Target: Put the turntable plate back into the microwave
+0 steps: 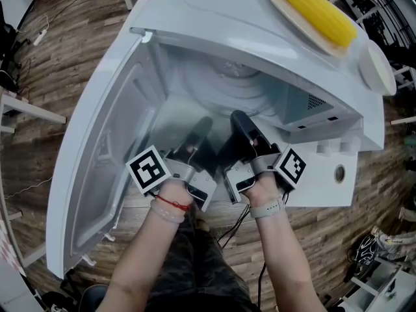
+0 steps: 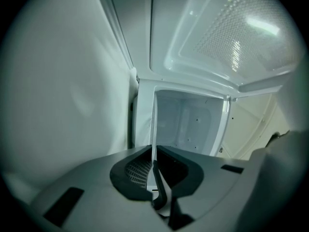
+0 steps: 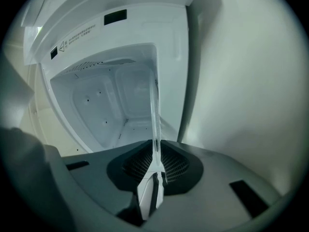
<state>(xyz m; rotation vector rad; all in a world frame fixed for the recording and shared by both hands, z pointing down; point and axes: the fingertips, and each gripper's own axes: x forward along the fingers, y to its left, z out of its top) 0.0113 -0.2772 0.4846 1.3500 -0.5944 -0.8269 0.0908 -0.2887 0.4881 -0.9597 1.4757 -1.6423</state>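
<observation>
The clear glass turntable plate point(image 1: 221, 78) lies flat in the mouth of the open white microwave point(image 1: 195, 18), its ribbed disc faint against the cavity. Both grippers hold its near rim. My left gripper point(image 1: 203, 127) is shut on the rim's left part, and my right gripper point(image 1: 239, 119) is shut on the rim beside it. In the left gripper view the plate's rim point(image 2: 153, 129) shows edge-on as a thin line pinched in the left gripper point(image 2: 153, 167). The right gripper view shows the same thin glass edge point(image 3: 155, 115) clamped in the right gripper point(image 3: 155, 164), with the cavity beyond.
The microwave door point(image 1: 104, 161) hangs open to the left. On top of the microwave a dish with a corn cob point(image 1: 313, 8) rests beside a small white bowl point(image 1: 377, 69). The control panel with a knob point(image 1: 339, 173) is at the right. Wooden floor surrounds it.
</observation>
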